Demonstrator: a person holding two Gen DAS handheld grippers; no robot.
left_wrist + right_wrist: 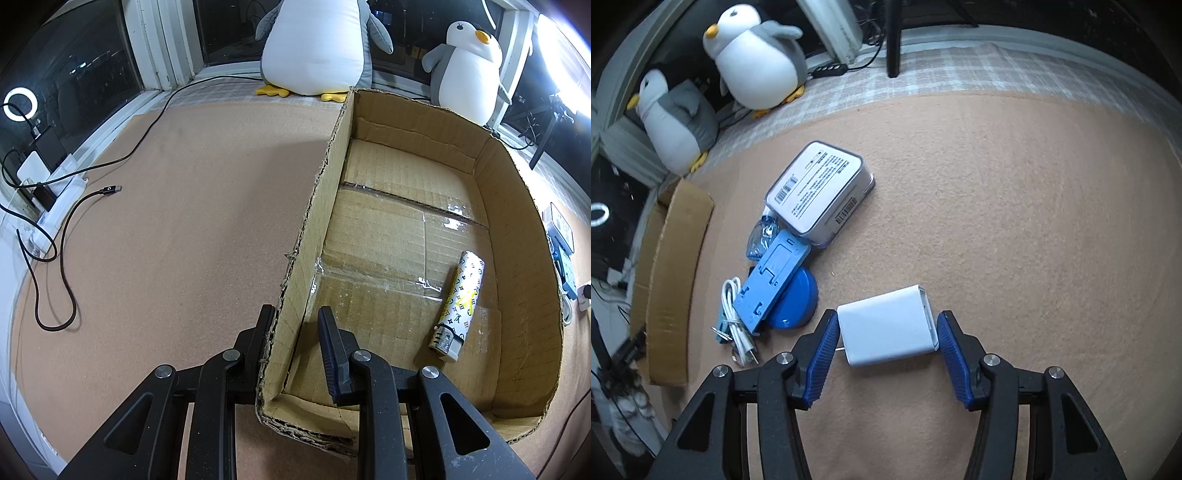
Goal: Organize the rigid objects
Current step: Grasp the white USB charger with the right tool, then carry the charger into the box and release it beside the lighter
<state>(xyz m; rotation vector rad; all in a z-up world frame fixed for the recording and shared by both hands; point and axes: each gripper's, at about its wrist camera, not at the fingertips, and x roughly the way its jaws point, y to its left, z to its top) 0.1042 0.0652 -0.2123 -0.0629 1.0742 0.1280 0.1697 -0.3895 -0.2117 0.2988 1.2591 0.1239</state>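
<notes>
A shallow cardboard box [524, 236] lies on the tan mat, with a white patterned lighter [460, 299] on its floor. My left gripper [295, 319] is open and straddles the box's left wall, one finger outside against it and the other inside. In the right wrist view a white charger block [886, 325] lies on the mat between the blue pads [823, 354] of my right gripper [886, 321]. That gripper is open, with its pads close beside the block's two ends. The box's outer wall [672, 280] shows at the left.
Left of the charger lie a blue phone stand [772, 280] on a blue round disc [798, 302], a white coiled cable [735, 317], a clear blue bag [761, 236] and a white flat box [816, 188]. Two plush penguins [757, 55] sit at the back. A black cable [66, 229] crosses the mat.
</notes>
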